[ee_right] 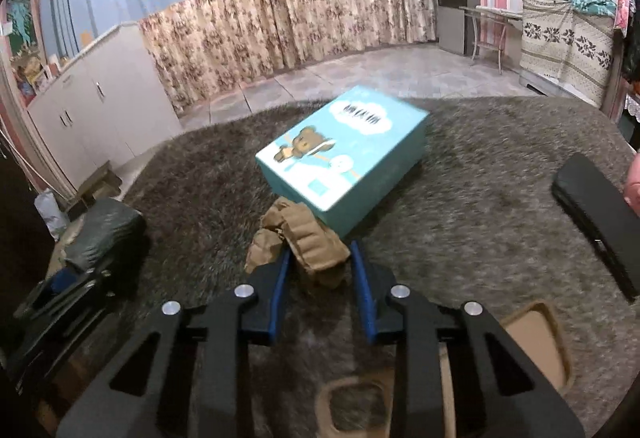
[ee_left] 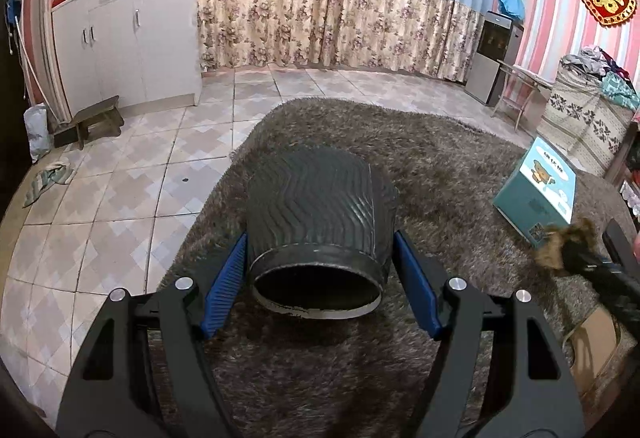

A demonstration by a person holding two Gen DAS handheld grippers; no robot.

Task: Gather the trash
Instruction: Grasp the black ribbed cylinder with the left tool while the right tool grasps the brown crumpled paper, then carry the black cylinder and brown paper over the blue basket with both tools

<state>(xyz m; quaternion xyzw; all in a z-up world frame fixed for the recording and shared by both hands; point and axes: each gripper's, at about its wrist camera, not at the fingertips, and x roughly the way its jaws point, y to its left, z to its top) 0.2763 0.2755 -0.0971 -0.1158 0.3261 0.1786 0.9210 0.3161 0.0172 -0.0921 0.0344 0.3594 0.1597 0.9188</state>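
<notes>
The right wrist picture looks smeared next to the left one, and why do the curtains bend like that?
Right wrist view: the teal box and rug are streaked by motion blur, while the tool's own fingers stay sharp. Left wrist view: crisp on the dark bin. Both views: the fisheye lens curves the curtains and floor tiles, with dark corners.
</notes>
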